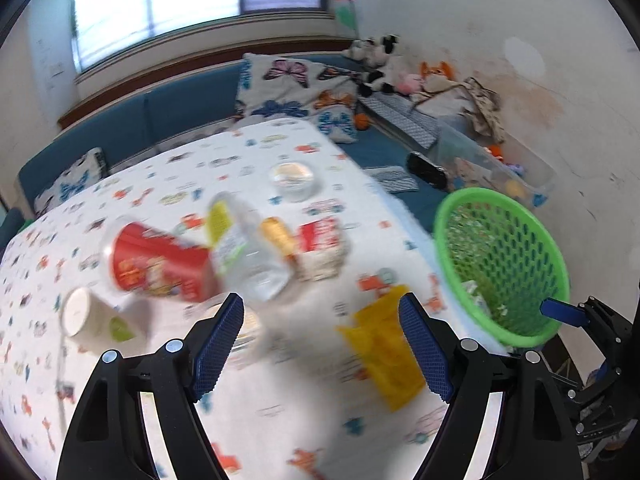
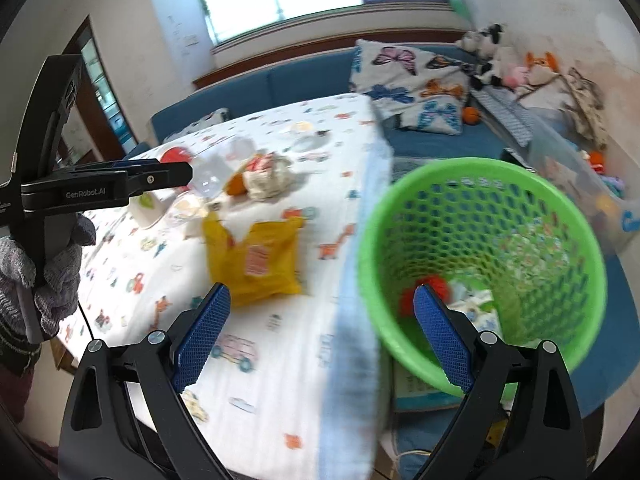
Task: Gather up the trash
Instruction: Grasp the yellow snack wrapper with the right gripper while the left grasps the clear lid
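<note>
A yellow wrapper [image 2: 256, 260] lies flat on the patterned worktop [image 2: 280, 380], near the edge beside the green basket [image 2: 520, 208]. Behind it sit a red cup [image 1: 160, 264], a clear bottle [image 1: 248, 256] and crumpled paper [image 2: 268, 178]. The left claw [image 1: 322, 346] and right claw [image 2: 320, 340] both gape wide, holding nothing.

Perforated green plastic basket [image 2: 480, 264], printed cloth table cover [image 1: 304, 412], crinkly glossy yellow wrapper [image 2: 260, 260], clear plastic bottle [image 1: 248, 256], matt black gripper arms with textured blue pads [image 1: 220, 344]
</note>
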Action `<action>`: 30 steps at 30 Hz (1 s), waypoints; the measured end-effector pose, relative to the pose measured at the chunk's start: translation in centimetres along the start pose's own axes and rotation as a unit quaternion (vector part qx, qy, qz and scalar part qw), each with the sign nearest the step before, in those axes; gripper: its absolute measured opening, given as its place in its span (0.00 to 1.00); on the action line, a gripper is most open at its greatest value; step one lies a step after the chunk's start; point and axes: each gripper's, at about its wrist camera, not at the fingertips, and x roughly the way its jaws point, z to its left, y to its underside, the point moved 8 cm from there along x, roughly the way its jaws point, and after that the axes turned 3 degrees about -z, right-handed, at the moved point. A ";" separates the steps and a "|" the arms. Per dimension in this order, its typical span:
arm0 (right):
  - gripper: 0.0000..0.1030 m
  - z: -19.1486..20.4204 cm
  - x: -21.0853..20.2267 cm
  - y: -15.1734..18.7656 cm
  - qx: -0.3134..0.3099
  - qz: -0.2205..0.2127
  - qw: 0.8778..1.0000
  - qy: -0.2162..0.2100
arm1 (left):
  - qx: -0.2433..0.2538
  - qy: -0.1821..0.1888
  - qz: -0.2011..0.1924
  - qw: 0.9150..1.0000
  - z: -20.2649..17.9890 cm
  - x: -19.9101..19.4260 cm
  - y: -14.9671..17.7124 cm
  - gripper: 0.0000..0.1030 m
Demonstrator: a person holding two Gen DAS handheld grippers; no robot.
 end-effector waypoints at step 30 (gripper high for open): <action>0.84 4.5 10.5 0.6 -0.030 0.095 0.995 -0.016 | -0.029 -0.028 0.046 0.998 7.2 2.3 5.6 0.78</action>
